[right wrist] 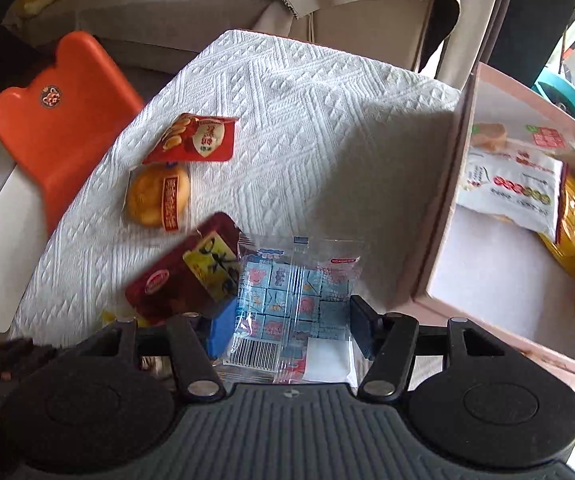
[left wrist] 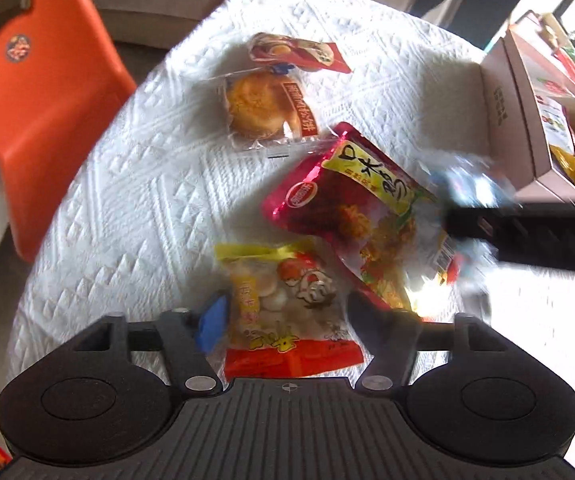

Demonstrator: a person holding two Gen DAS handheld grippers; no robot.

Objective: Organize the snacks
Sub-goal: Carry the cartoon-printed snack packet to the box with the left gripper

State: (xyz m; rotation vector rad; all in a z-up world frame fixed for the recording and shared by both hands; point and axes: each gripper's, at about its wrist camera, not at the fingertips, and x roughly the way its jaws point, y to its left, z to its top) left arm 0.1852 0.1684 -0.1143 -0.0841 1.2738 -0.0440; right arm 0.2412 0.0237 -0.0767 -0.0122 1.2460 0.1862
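Observation:
On the white cloth table (left wrist: pixel 135 200) lie a red snack pack (left wrist: pixel 299 52), a clear-wrapped round pastry (left wrist: pixel 259 106), and a dark red bag with a yellow label (left wrist: pixel 351 216). My left gripper (left wrist: pixel 283 316) has its jaws on both sides of a yellow and red snack bag (left wrist: pixel 287 312). My right gripper (right wrist: pixel 291 320) has its jaws on both sides of a clear bag of blue cubes (right wrist: pixel 291 300), just left of the pink box (right wrist: pixel 443 208). The box holds a white packet (right wrist: pixel 515 188) and yellow snacks (right wrist: pixel 571 224).
An orange child's chair (right wrist: pixel 67 124) stands at the table's left edge. A beige sofa (right wrist: pixel 207 8) is behind the table. The other gripper's black body (left wrist: pixel 527 228) crosses the right of the left wrist view.

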